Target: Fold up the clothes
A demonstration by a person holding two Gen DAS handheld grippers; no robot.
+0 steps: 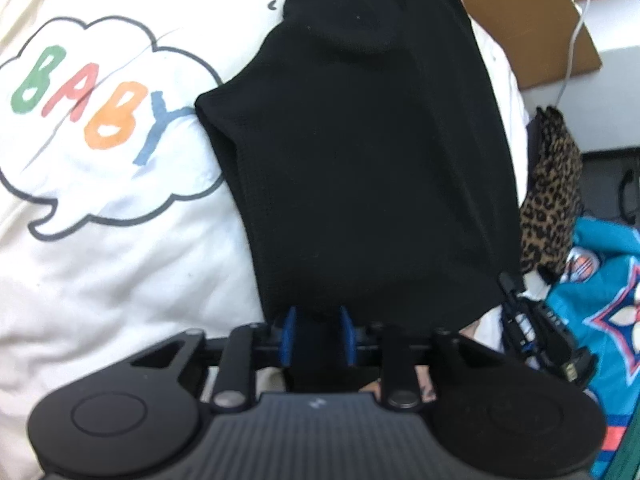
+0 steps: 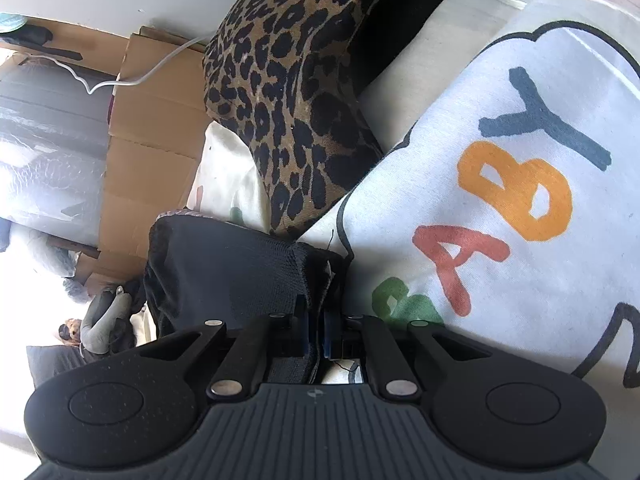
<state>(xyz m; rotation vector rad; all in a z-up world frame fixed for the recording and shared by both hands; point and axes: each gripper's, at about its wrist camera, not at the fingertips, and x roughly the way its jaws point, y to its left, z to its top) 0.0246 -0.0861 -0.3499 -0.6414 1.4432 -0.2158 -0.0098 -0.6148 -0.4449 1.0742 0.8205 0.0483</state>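
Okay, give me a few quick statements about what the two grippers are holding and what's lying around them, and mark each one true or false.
1. The left gripper is shut on the black garment. True.
2. The cream cloth reads MAMA. False: it reads BABY.
3. The right gripper is open and empty. False: it pinches black fabric.
4. A leopard-print piece lies beside the cream cloth. True.
5. The cardboard is blue. False: brown.

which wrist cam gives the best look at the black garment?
Left wrist. There the black garment hangs spread across most of the frame, its edge pinched in the left gripper. The right wrist view shows only a bunched corner clamped in the right gripper.
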